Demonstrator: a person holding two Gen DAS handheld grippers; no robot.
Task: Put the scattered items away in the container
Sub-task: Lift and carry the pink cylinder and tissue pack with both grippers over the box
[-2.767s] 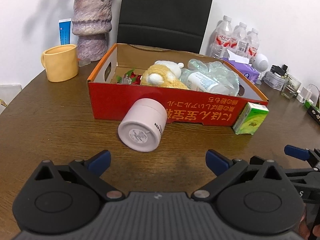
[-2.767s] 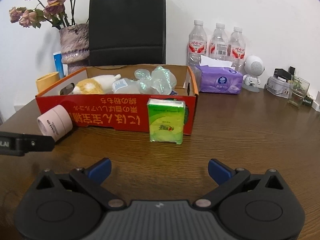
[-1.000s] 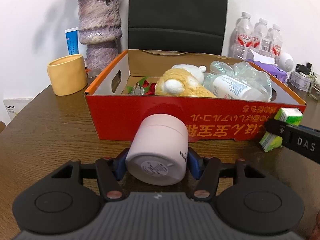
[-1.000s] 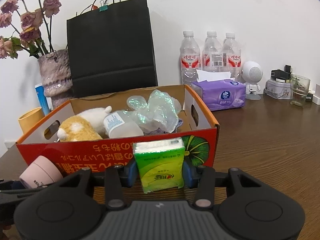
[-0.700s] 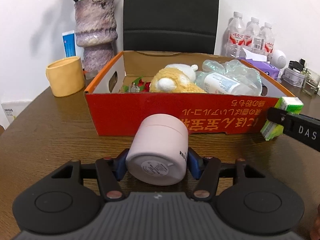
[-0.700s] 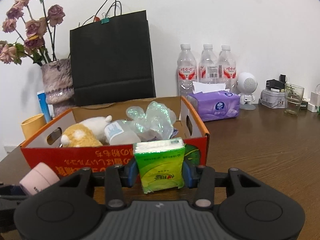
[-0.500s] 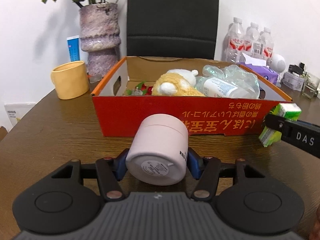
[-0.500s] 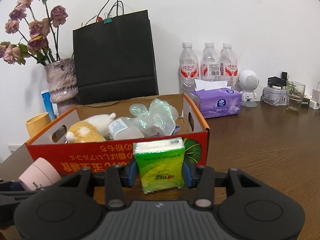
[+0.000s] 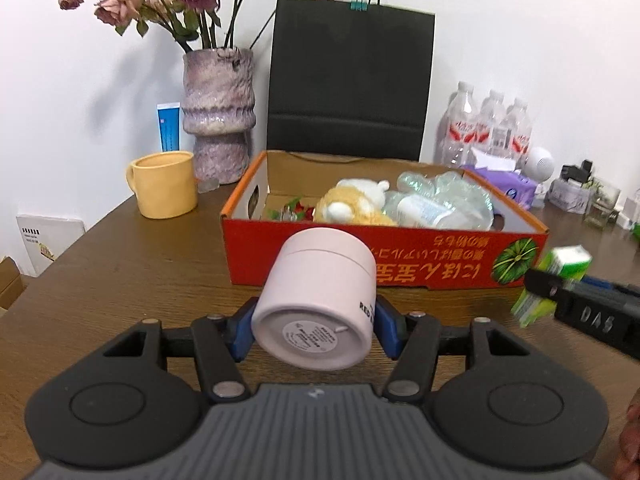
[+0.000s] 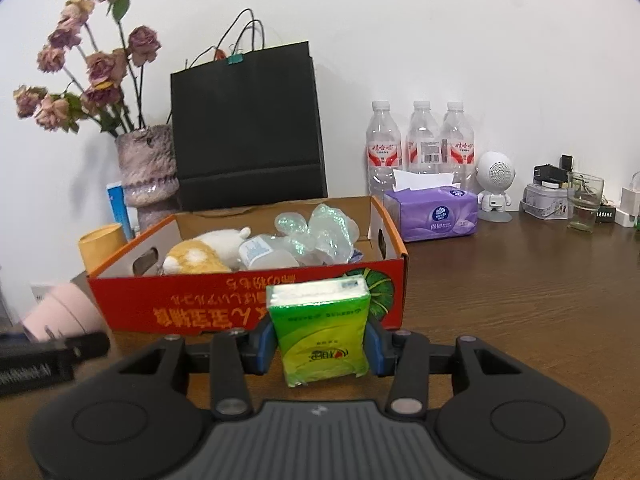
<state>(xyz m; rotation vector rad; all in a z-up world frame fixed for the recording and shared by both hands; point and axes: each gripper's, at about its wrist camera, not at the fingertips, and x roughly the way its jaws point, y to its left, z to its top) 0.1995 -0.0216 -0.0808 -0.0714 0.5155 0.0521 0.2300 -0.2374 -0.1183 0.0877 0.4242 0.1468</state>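
My left gripper (image 9: 316, 326) is shut on a pink round jar (image 9: 320, 298), held lying on its side in front of the red cardboard box (image 9: 384, 268). My right gripper (image 10: 320, 344) is shut on a green tissue pack (image 10: 320, 328), held in front of the box's right front corner (image 10: 248, 300). The box holds a plush toy (image 9: 352, 204), a crumpled plastic bottle (image 9: 436, 206) and small red and green items. The green pack (image 9: 552, 280) and the right gripper also show at the right of the left wrist view; the jar (image 10: 64, 312) shows at the left of the right wrist view.
A yellow mug (image 9: 164, 190) and a purple vase with dried roses (image 9: 218, 136) stand left of the box. A black paper bag (image 10: 246, 132) stands behind it. Water bottles (image 10: 420, 148), a purple tissue box (image 10: 432, 212), a white speaker and a glass stand at the right.
Both grippers closed, the left on the pink jar and the right on the green pack. Both have since lifted their items and drawn back a little from the box.
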